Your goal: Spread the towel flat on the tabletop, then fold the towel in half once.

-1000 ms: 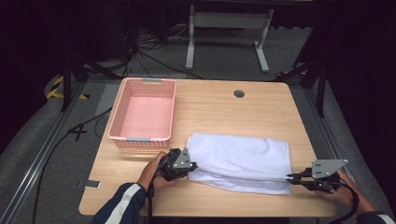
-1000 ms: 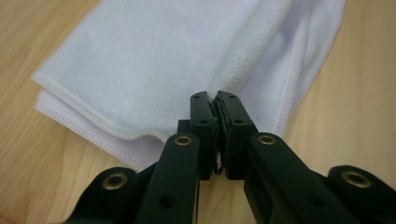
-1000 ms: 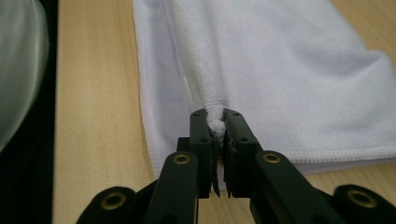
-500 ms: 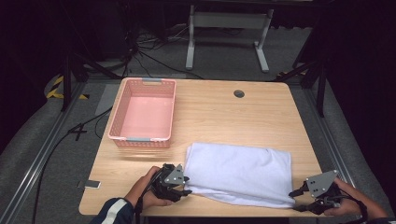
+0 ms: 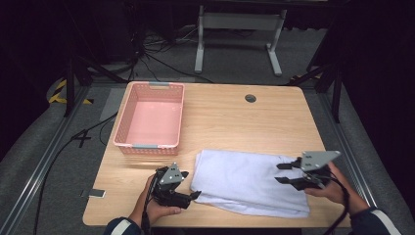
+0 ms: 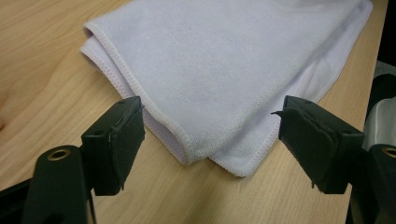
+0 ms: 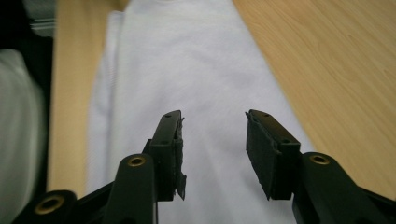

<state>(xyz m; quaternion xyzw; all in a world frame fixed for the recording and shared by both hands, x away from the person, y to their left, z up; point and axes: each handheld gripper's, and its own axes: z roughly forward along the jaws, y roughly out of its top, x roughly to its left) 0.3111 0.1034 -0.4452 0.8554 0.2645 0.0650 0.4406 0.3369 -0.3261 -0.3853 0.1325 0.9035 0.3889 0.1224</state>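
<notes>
A: Where does the folded white terry towel lie?

B: On the tabletop, long axis between the grippers. Left gripper, jaws just opened and empty, is nearer its corner; right gripper hovers, jaws apart, empty.

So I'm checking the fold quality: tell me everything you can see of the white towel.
The white towel is soft terry-like cloth with stitched hems, folded into a layered rectangle lying flat on the wooden table, near its front edge. Its layered corner lies slightly uneven. Neither gripper grips it.
</notes>
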